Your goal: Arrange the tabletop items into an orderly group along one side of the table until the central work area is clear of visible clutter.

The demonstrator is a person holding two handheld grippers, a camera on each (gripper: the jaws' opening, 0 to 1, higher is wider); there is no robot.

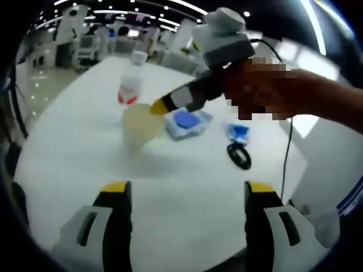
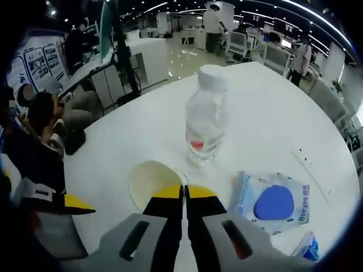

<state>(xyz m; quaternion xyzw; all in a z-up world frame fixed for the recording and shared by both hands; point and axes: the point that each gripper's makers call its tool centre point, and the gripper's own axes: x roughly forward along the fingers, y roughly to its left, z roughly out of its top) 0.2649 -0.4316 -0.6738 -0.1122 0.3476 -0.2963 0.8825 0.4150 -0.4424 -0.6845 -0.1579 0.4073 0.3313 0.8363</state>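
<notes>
Cup (image 1: 139,124), pale yellow paper, sits near the middle of the white bench (image 1: 68,164), tilted in the left gripper view; bottle (image 1: 131,79) stands just behind it.

Left gripper view, left to right: left gripper (image 1: 187,190) low over bare bench, jaws wide apart, nothing between them. Cup, with the right gripper (image 1: 159,106) coming in from the upper right, its yellow tip at the cup rim. Blue-and-white packet (image 1: 188,123) lies flat just right of the cup. Smaller blue packet (image 1: 238,132) further right, a black ring-shaped item (image 1: 239,156) just in front of it. A thin black cable (image 1: 288,153) runs down over the bench at the right.

Right gripper view, left to right: seated person (image 2: 39,122) beyond the bench edge. Left gripper's yellow tip (image 2: 76,205) at lower left. Cup (image 2: 150,182) seen from above, open mouth up. Right gripper (image 2: 183,191) jaws pressed together at the cup's near rim; whether the rim is pinched between them I cannot tell. Bottle (image 2: 207,116) upright, clear, white cap, red label band, just beyond the cup. Packet (image 2: 272,201) to the right, marked with a blue oval. Corner of the small blue packet (image 2: 309,248) at lower right.
</notes>
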